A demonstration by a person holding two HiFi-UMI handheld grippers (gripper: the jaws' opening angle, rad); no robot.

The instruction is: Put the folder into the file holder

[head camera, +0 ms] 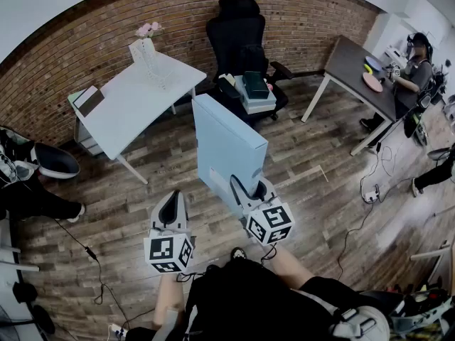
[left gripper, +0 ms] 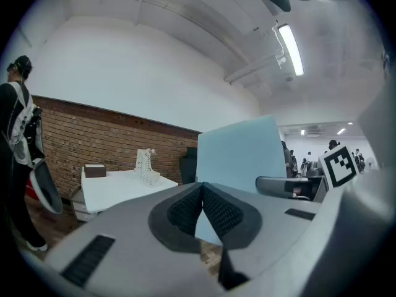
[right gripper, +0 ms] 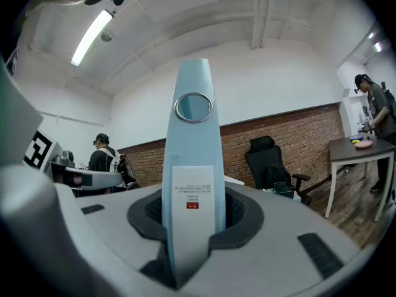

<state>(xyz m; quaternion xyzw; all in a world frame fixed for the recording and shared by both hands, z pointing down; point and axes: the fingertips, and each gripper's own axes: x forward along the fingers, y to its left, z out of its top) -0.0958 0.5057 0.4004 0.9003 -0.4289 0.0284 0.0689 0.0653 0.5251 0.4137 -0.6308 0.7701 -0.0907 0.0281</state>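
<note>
R tongs (head camera: 252,189) are clamped on the folder (head camera: 229,144), one pad each side of its spine (right gripper: 193,141), low down. In the R gripper view the spine fills the gap btw the jaws. Folder is light blue, thick, box-type. It's held upright in the air over the wood floor (head camera: 320,183), spine twd the R tongs, one broad face twd the L. Spine has a metal-rimmed finger hole (right gripper: 193,107) up top & a white label (right gripper: 193,193) lower down; print too small to read.

L tongs (head camera: 170,201) are together w/ nothing btw them. They sit near the folder's lower L corner, apart from it. In the L gripper view the pads meet at the tips & the blue folder shows beyond.

Holder (head camera: 148,57) is white mesh & stands at the far end of a white worktop (head camera: 135,101), near the brick wall (head camera: 85,41), well apart from the folder. Pink flowers (head camera: 149,28) are just behind it. A brown box (head camera: 89,99) is at the same worktop's L end.

Black chair (head camera: 242,30) stands beyond the folder w/ a teal stack (head camera: 254,87) on its seat. At far R is a dark worktop (head camera: 352,66) w/ a pink plate (head camera: 372,82); a person (head camera: 419,66) is at it.
</note>
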